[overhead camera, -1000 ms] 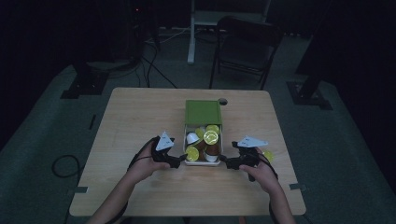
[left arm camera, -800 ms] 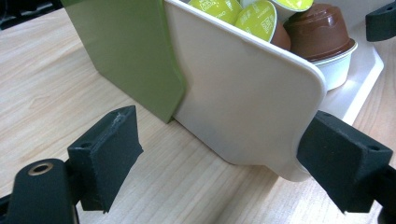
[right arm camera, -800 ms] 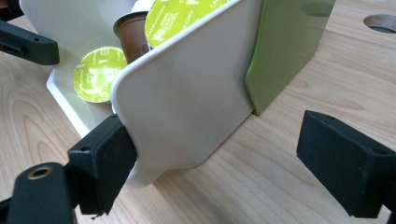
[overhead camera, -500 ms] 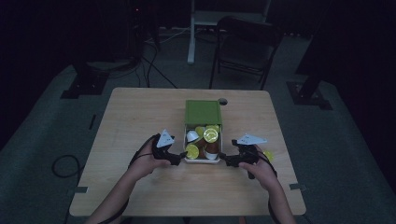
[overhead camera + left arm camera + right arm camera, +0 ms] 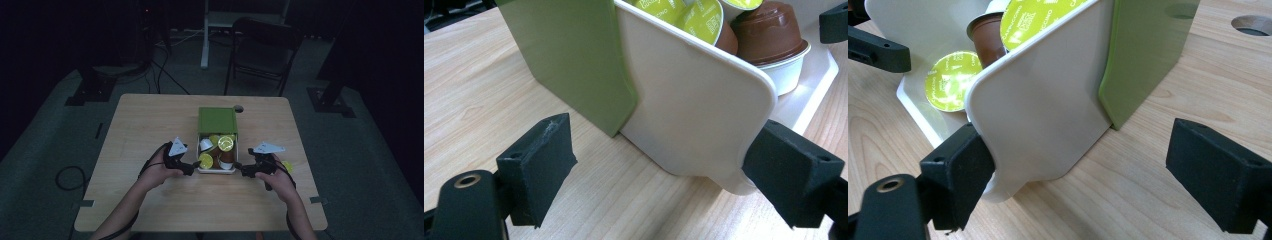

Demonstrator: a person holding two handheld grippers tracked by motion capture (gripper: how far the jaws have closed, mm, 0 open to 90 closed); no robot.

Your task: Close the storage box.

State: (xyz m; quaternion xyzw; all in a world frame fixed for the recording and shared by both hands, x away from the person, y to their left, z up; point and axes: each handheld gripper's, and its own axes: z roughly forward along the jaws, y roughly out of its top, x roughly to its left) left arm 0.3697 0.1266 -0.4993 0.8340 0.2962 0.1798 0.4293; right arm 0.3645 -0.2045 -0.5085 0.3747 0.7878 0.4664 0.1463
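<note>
A green box sleeve stands mid-table with a white drawer tray pulled out toward me. Several coffee capsules lie in it, lime-lidded and brown. My left gripper sits at the tray's front left corner, open. In the left gripper view, the left gripper straddles the tray's side wall, one pad against the front corner. My right gripper is at the front right corner, open. In the right gripper view, the right gripper has one pad touching the tray wall beside the green sleeve.
A loose yellow capsule lies on the table just right of my right hand. A round cable hole is in the tabletop behind the box. A folding chair stands beyond the table's far edge.
</note>
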